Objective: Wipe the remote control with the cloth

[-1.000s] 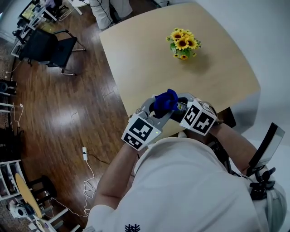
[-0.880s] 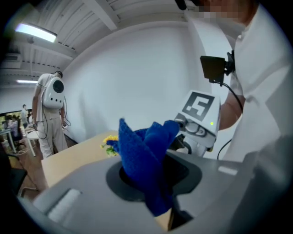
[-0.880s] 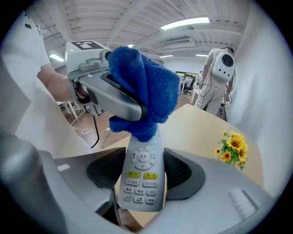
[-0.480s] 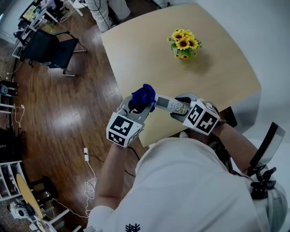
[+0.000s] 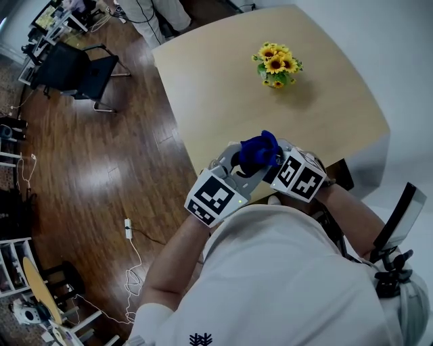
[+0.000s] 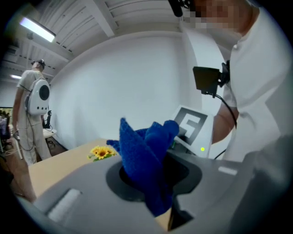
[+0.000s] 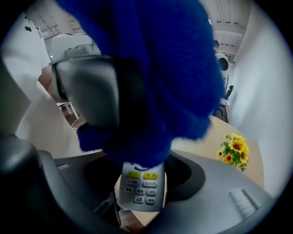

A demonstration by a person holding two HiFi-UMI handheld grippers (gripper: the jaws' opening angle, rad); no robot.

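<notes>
Blue cloth (image 5: pixel 257 150) bunched up, pinched tight between the closed fingers of the left gripper (image 5: pixel 238 164), loose folds sticking up past the jaws. Grey remote control (image 7: pixel 141 185) clamped at its near end between the fingers of the right gripper (image 5: pixel 272 164), held in the air over the near edge of the light wood table (image 5: pixel 216 88), just in front of the wearer's chest. Cloth pressed onto the remote's far half, covering it in the right gripper view and filling most of that view. From the head, remote fully hidden under cloth and grippers.

Around: bunch of sunflowers (image 5: pixel 275 65) standing further back on the table, well apart from the grippers. Black chair (image 5: pixel 71 71) on the dark wood floor (image 5: pixel 88 176) off to the left. White cable (image 5: pixel 128 233) lying on that floor. Bystander in white (image 5: pixel 145 17) at the far table corner, cut off by the frame edge.

Count: one cloth, one remote, two grippers, one flower bunch, one chair, one table.

Remote's long axis in line with the right gripper's jaws, pointing away from that gripper toward the left gripper. Button face turned up to the right gripper camera, two yellow keys and rows of grey keys showing below the cloth edge
</notes>
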